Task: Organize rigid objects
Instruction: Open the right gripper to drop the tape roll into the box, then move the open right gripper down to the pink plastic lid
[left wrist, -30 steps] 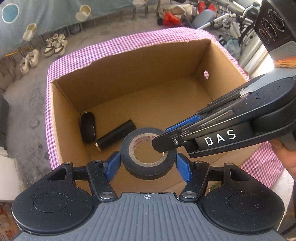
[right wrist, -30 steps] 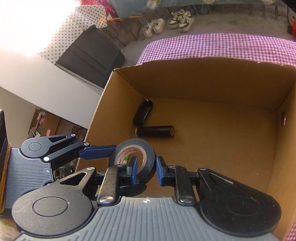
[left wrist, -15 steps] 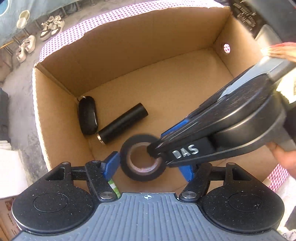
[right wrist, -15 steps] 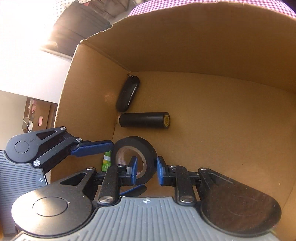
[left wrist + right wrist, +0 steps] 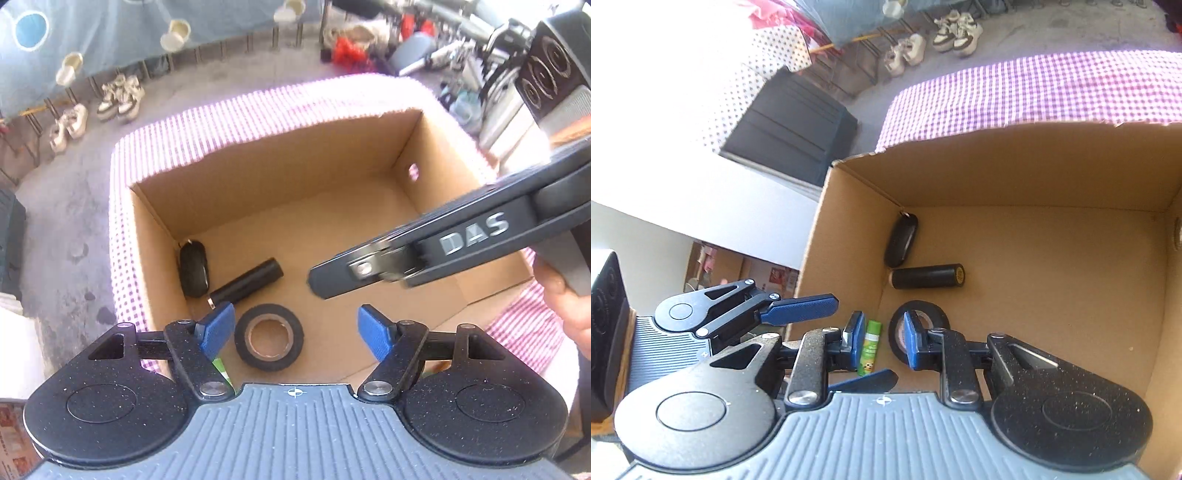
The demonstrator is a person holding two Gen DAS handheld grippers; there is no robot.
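A black roll of tape [image 5: 269,342] lies flat on the floor of the cardboard box [image 5: 295,173], near its front left corner; it also shows in the right wrist view [image 5: 925,314]. Beside it lie a black cylinder [image 5: 246,285] and a black key fob [image 5: 193,269]. My left gripper [image 5: 297,328] is open and empty, held above the tape. My right gripper [image 5: 881,339] is open and empty above the box's front left edge; in the left wrist view it crosses from the right [image 5: 332,280].
The box [image 5: 1034,162] stands on a purple checked cloth [image 5: 229,122]. A small green tube [image 5: 870,347] lies outside the box by its left wall. Shoes and clutter lie on the concrete floor beyond.
The right gripper has let go of the tape, which now lies flat on the box floor. Both grippers have pulled up and back, away from it.
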